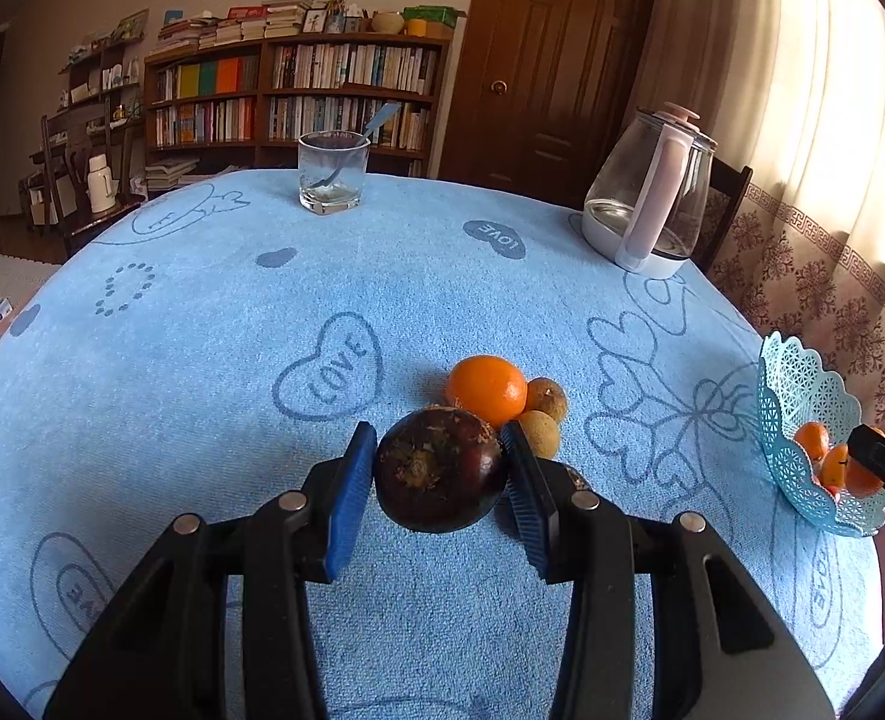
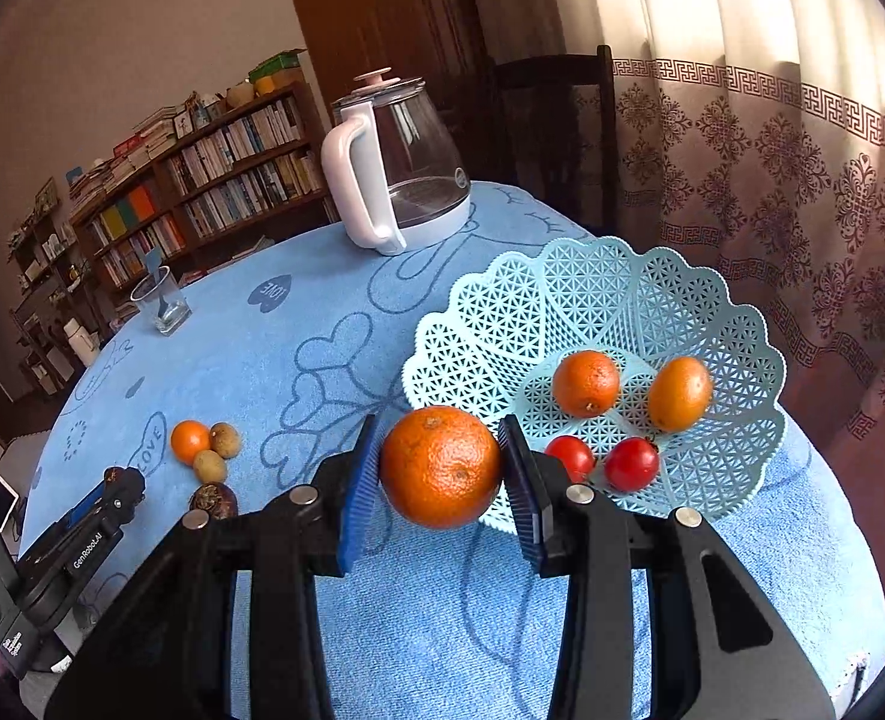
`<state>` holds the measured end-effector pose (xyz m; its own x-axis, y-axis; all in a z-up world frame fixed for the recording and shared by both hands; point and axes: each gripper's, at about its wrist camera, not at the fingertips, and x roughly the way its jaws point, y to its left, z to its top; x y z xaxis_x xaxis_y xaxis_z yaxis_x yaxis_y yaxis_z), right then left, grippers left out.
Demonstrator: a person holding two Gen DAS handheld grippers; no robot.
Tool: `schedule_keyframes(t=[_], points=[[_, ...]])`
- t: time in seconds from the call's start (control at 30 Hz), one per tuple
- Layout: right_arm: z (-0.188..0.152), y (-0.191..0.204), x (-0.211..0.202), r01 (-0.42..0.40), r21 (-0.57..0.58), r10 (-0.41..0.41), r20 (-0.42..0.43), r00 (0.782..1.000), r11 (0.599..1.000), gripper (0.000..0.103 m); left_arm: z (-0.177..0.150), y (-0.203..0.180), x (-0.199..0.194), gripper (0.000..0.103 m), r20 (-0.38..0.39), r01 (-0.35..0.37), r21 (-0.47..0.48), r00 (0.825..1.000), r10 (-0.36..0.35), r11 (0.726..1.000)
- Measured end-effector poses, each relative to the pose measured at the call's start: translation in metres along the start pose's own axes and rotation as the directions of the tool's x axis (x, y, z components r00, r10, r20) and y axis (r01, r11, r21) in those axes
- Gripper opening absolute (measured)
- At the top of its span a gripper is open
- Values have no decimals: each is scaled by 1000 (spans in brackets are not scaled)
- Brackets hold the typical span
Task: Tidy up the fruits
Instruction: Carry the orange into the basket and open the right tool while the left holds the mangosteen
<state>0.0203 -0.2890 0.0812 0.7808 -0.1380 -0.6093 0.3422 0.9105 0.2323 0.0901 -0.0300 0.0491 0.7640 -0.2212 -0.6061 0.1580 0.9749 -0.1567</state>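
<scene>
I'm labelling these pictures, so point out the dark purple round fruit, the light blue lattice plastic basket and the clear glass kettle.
Dark purple round fruit (image 1: 440,468), left wrist view, front face.
Light blue lattice plastic basket (image 2: 502,312), right wrist view, bare left wall.
Clear glass kettle (image 2: 409,162), right wrist view, glass body.

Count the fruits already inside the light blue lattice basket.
4: two oranges sit at the back, a round one and an oval one; two small red fruits lie in front. The right gripper partly covers the light blue lattice basket, so another may be hidden.
</scene>
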Motion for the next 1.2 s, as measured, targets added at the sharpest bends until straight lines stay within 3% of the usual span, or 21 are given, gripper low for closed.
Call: schedule_keyframes(t=[0.27,0.57,0.73,0.87,1.2], points=[[6,-47,-2,113,62,-115,26,993,992,40,-1,-1,1,43,-3,-2,6,1000,2,1000],[-1,-82,16,207,106,-207,-12,978,973,40,-1,-1,2,43,-5,-4,8,1000,4,1000],[-2,-84,19,209,120,-209,-9,978,971,41,-1,-1,2,43,-5,-3,8,1000,3,1000],[0,-84,14,208,129,-211,15,977,970,51,-1,-1,2,43,-4,-4,7,1000,4,1000],[-14,-87,-10,205,150,-215,59,975,967,51,-2,-4,0,43,8,4,17,1000,-4,1000]])
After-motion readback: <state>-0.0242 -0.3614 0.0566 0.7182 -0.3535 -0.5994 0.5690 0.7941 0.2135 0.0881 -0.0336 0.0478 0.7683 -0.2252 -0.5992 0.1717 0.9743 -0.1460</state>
